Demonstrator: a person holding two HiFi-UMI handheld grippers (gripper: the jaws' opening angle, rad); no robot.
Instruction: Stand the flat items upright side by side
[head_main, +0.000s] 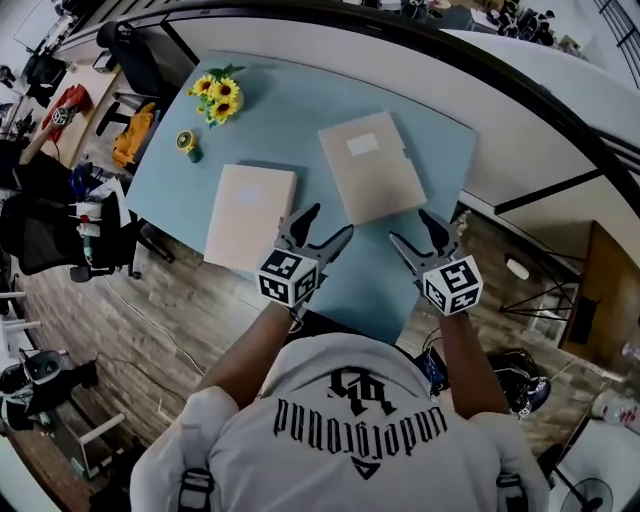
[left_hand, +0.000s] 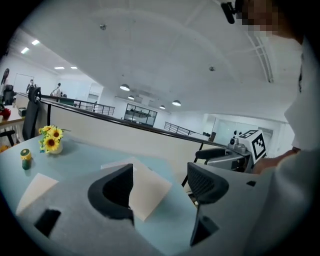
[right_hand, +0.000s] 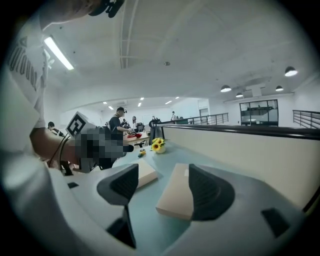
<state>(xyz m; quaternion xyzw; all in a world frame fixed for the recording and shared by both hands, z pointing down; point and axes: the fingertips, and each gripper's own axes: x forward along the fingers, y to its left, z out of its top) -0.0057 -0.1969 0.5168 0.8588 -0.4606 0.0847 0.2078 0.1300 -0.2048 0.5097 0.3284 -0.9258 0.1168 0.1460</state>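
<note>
Two flat beige boxes lie on the light blue table (head_main: 300, 120). The left box (head_main: 250, 216) is near the table's front-left edge. The right box (head_main: 372, 166), with a white label, lies further back. My left gripper (head_main: 325, 225) hovers open at the front edge between them, empty. My right gripper (head_main: 412, 228) is open and empty beside the right box's near corner. In the left gripper view the open gripper (left_hand: 160, 185) looks over the right box (left_hand: 150, 187), with the left box (left_hand: 35, 190) at the left. The right gripper view shows the open gripper (right_hand: 162, 187) framing the right box (right_hand: 175, 195), the left box (right_hand: 146, 172) behind.
A vase of sunflowers (head_main: 218, 96) and a small yellow-green jar (head_main: 187, 143) stand at the table's back left. A low partition wall (head_main: 520, 130) runs along the far and right sides. Office chairs (head_main: 130, 55) and a wooden floor (head_main: 170, 330) lie left of the table.
</note>
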